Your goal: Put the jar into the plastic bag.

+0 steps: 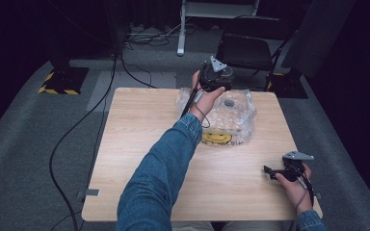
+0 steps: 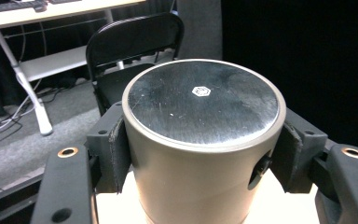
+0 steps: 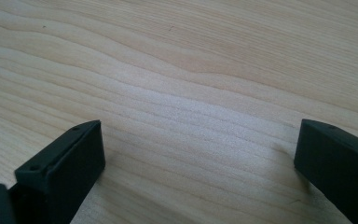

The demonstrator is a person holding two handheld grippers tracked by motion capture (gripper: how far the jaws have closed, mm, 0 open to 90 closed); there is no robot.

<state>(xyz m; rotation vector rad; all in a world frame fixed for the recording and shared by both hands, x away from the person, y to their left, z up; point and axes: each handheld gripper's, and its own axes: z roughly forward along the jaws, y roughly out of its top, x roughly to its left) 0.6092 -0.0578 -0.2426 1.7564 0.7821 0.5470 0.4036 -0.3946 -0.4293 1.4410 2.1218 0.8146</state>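
A dull metal cylinder with a flat dark top and a small hexagon mark stands upright between my left gripper's jaws, and both pads press its sides. In the high view that left gripper is at the far side of the wooden table, over a crumpled clear plastic bag with a yellow smiley face. My right gripper lies low near the table's front right, pointing left. Its jaws stand wide apart over bare wood with nothing between them.
A black folding chair stands just past the table's far edge, also straight ahead of the left gripper. A white desk frame and cables lie on the grey carpet behind and to the left.
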